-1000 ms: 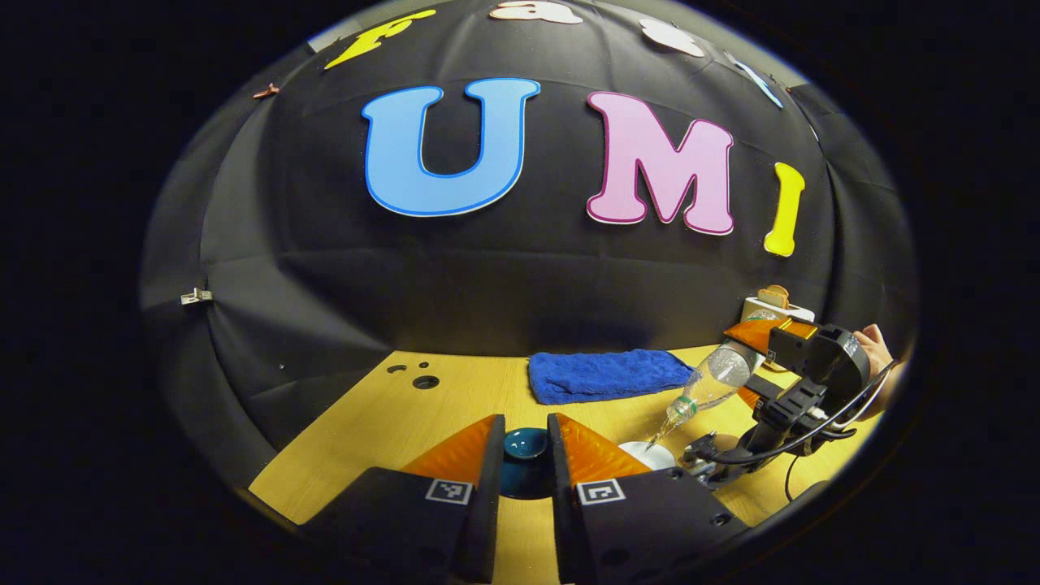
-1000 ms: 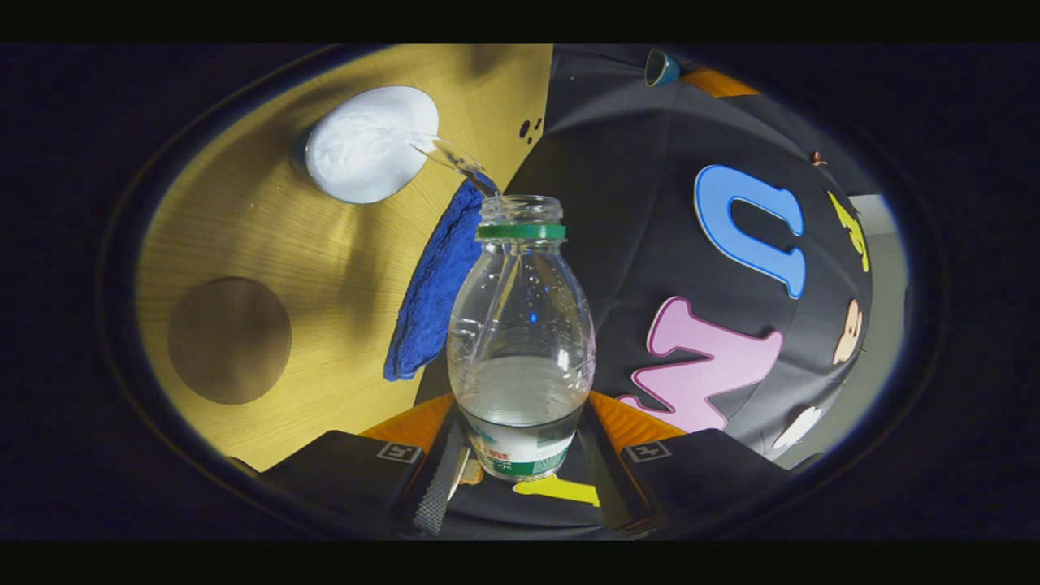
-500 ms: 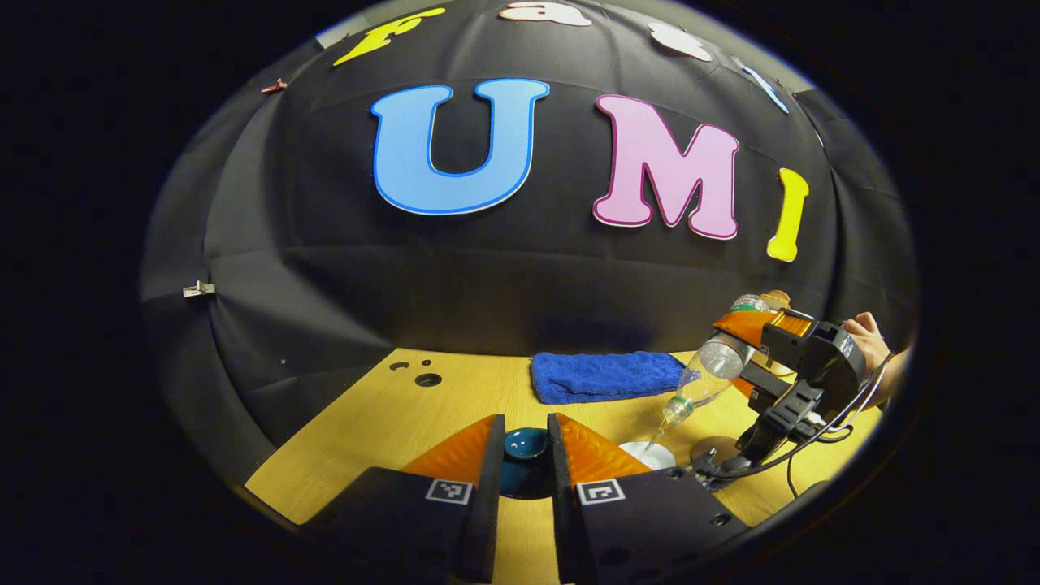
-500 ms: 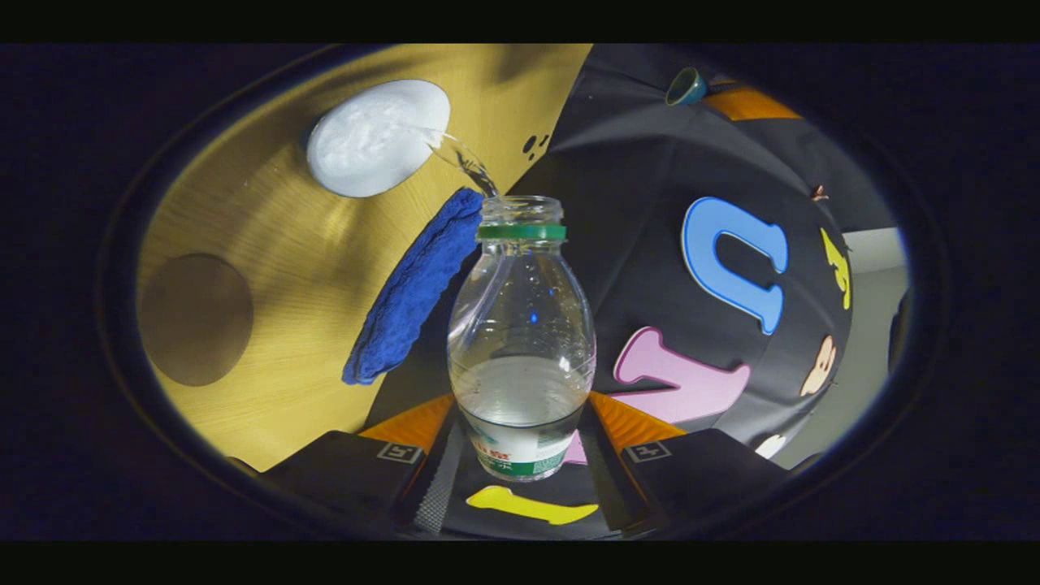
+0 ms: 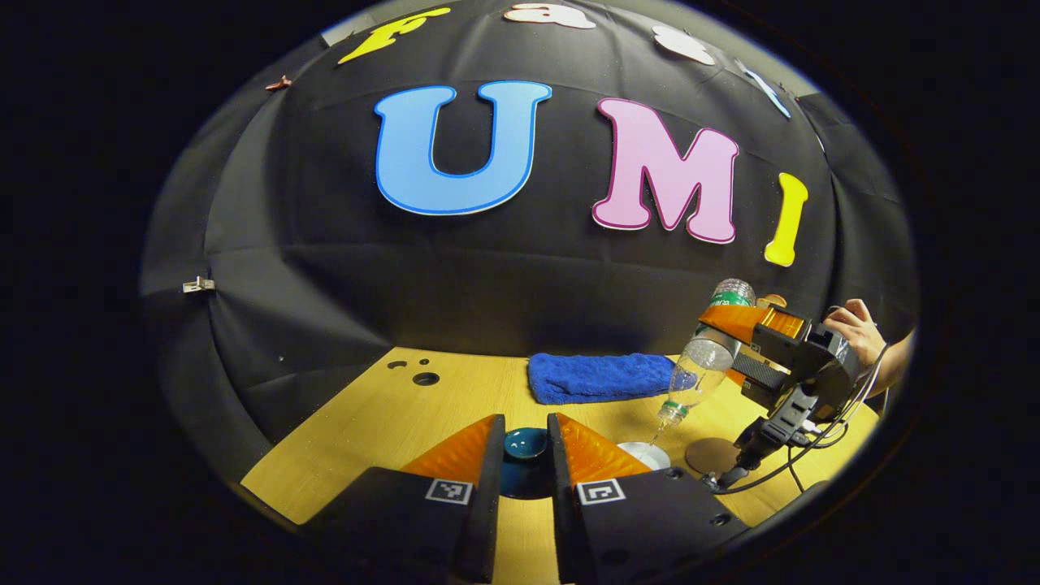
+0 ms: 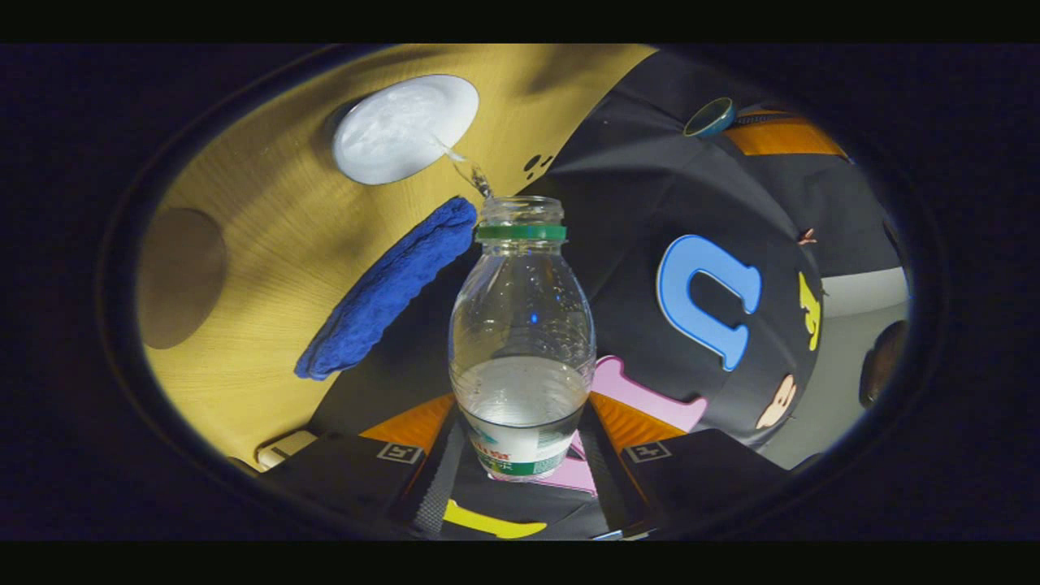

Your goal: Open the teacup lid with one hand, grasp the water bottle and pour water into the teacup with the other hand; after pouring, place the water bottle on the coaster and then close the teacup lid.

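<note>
The right gripper (image 6: 520,455) has its fingers (image 6: 410,426) pressed on either side of the bottle (image 6: 520,325), which tips mouth-down over the open teacup (image 6: 405,128) as a thin thread of water falls from the neck. In the left gripper view the same bottle (image 5: 703,366) slants steeply above the white cup (image 5: 643,455), with the right gripper (image 5: 743,337) and the person's hand (image 5: 853,329) behind it. The left gripper (image 5: 524,455) holds the dark blue lid (image 5: 524,445) clamped between its fingers (image 5: 487,463), lifted off and kept just beside the cup toward the table's near edge.

The cup sits near the table's front right corner; the round brown coaster (image 5: 711,455) lies bare just beside it on the right. A blue towel (image 5: 597,376) is stretched along the far edge of the table (image 5: 390,414), well apart from both.

The pour looks to be in its last moments: the stream is slim and the cup appears well filled, though some water remains in the bottle. The next move, by the look of it, calls for righting the bottle before any sideways travel, then setting it down squarely on the coaster and letting go. Only after that should the lid come back across and settle onto the cup.
</note>
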The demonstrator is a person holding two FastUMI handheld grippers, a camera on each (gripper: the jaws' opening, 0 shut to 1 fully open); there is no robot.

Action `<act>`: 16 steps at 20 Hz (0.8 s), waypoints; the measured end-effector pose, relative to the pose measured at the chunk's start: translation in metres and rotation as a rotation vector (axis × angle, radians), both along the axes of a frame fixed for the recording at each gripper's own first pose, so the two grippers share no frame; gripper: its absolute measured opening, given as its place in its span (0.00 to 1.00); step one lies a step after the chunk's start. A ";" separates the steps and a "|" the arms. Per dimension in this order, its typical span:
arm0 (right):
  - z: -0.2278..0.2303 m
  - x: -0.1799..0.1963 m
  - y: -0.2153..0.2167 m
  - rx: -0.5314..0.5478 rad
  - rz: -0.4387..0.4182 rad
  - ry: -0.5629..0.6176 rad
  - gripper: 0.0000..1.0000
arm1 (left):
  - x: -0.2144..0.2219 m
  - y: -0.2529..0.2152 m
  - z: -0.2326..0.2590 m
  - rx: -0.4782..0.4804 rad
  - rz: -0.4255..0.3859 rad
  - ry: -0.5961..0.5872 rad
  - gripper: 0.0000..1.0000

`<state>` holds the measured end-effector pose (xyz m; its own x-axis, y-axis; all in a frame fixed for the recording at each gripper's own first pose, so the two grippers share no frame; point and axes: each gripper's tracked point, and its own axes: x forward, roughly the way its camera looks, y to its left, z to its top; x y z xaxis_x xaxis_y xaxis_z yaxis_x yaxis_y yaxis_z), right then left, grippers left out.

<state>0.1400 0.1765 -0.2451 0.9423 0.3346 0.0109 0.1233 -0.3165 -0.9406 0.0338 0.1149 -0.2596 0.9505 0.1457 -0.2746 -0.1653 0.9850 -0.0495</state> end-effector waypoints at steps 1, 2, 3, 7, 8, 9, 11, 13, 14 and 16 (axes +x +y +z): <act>-0.002 0.000 0.001 -0.003 0.012 -0.005 0.75 | 0.000 0.000 0.000 -0.001 0.000 -0.001 0.33; 0.001 0.000 0.002 -0.009 0.020 -0.012 0.75 | 0.000 0.000 0.001 -0.002 0.001 -0.003 0.36; 0.001 0.000 0.004 -0.015 0.027 -0.016 0.71 | -0.001 -0.001 0.001 -0.003 0.000 -0.003 0.36; 0.004 0.002 0.005 -0.022 0.039 -0.021 0.75 | -0.002 -0.002 0.002 -0.001 -0.002 -0.007 0.33; 0.003 0.003 0.006 -0.023 0.040 -0.021 0.75 | -0.002 -0.001 0.002 -0.001 -0.001 -0.007 0.32; 0.005 0.002 0.006 -0.023 0.042 -0.023 0.75 | -0.002 0.000 0.002 -0.002 0.000 -0.007 0.33; 0.005 0.002 0.006 -0.028 0.047 -0.025 0.75 | -0.003 0.000 0.002 -0.006 0.004 -0.007 0.33; 0.006 0.003 0.007 -0.032 0.051 -0.027 0.75 | -0.003 0.000 0.000 -0.010 0.007 -0.007 0.33; 0.006 0.003 0.007 -0.031 0.053 -0.027 0.72 | -0.003 0.000 -0.001 -0.010 0.007 -0.005 0.33; 0.006 0.003 0.007 -0.032 0.052 -0.027 0.75 | -0.003 0.001 -0.001 -0.011 0.008 -0.003 0.32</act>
